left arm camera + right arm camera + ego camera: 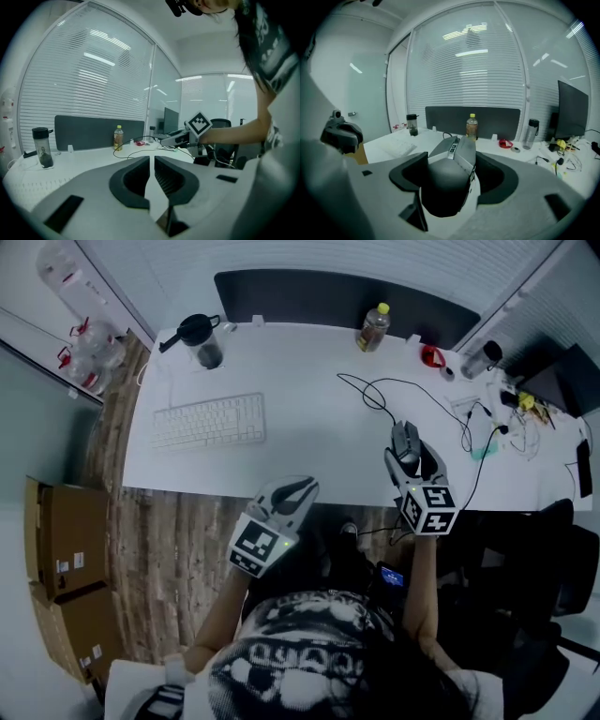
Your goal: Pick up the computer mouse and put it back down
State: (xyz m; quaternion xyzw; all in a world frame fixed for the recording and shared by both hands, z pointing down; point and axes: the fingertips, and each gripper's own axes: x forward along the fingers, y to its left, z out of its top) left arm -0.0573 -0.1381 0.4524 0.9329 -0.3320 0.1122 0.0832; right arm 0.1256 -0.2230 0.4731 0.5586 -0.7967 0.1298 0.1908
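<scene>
Found right gripper (409,448) closed on mouse (405,435): jaws set wide, mouse body filling the space between them, nose pointing away from the person. Located mouse, in the head view, at 4 o'clock of desk (309,442), just inside the front edge; judged from the left gripper view to be held slightly clear of the surface. Traced cable (375,395) from the mouse toward 11 o'clock, looping across the bare top. Found left gripper (152,174) with jaws drawn almost together, only a thin slit between the pads, nothing in them. Placed it in the head view at 6 o'clock, over the desk's front edge, tips aimed toward 1 o'clock, well apart from the mouse. Recorded keyboard (208,420) at 9 o'clock of the desk, lying flat and parallel to the front edge. Recorded shaker (202,341) upright at 10 o'clock near the back edge, bottle (373,327) upright at 12 o'clock against the dark panel, and flask (481,358) at 2 o'clock among loose wires. Noted boxes (56,549) stacked on the floor at 8 o'clock, off the desk. Could not identify the small red item beside the flask.
</scene>
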